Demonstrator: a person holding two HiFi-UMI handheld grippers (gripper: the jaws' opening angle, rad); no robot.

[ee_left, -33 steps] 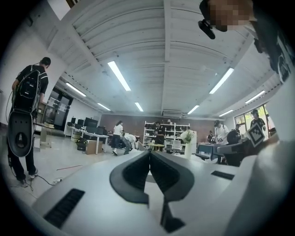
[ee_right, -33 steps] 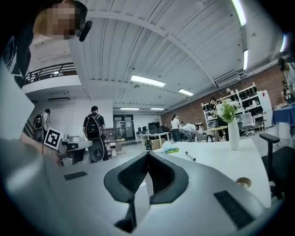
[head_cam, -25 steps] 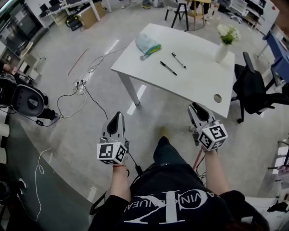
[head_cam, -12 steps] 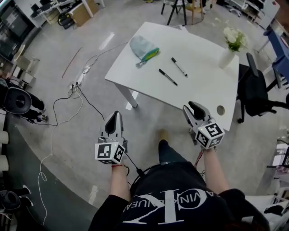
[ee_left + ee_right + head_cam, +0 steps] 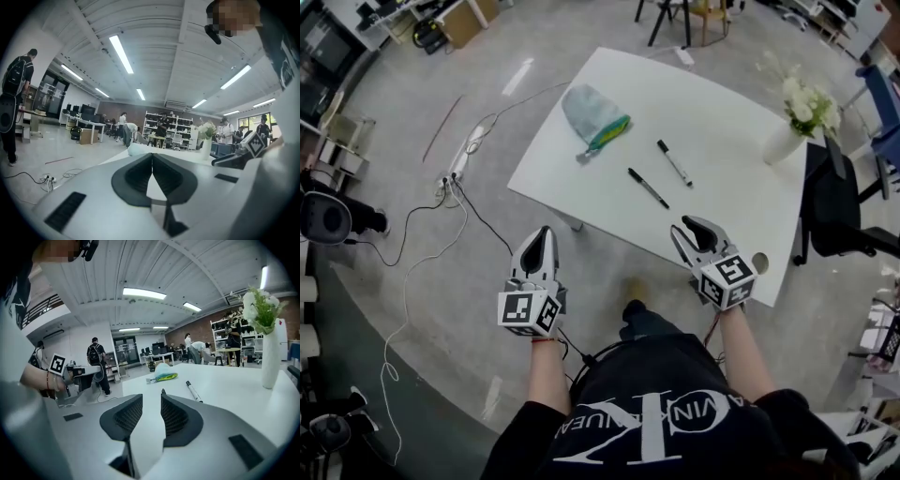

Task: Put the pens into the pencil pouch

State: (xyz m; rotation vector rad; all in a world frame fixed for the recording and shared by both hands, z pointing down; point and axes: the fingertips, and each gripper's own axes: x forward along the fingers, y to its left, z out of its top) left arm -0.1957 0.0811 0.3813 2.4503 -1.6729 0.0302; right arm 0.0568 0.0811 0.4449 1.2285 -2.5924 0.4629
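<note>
- Left gripper (image 5: 152,157): jaws clenched pad to pad, nothing between them. In the head view it hangs off the near-left side of the counter, over the floor, well apart from every task thing.
- Right gripper (image 5: 151,399): jaws released with a clear gap, and they have just been opening wider. Nothing sits between them, only bare surface shows through the gap. Its tips reach over the near edge of the large white rectangular counter (image 5: 727,131) and aim toward the pens.
- Nearer pen, a slim black marker-type pen (image 5: 648,187): lies flat and loose on the counter, near the right gripper's tips but not touching. One end of it shows just past the jaws in the right gripper view.
- Farther pen, a second slim black pen with a pale section (image 5: 674,162): lies flat just beyond the first, the two apart and roughly parallel.
- Pencil pouch, soft pale blue-grey fabric with a green-and-yellow edge (image 5: 594,114): slumped near the far-left part of the counter, apart from both pens. Cannot tell whether its mouth is open.
- Tall white vase of white flowers (image 5: 783,141): stands at the counter's right side, clear of the work.
- Progress, as a judgement: nothing banked yet. Both pens are outside the pouch, and neither gripper holds anything.
- Left to do: grasp each pen in turn, carry it across to the pouch, and get it in. The left gripper likely has to steady or open the pouch. The right gripper looks set for the nearer pen first.
</note>
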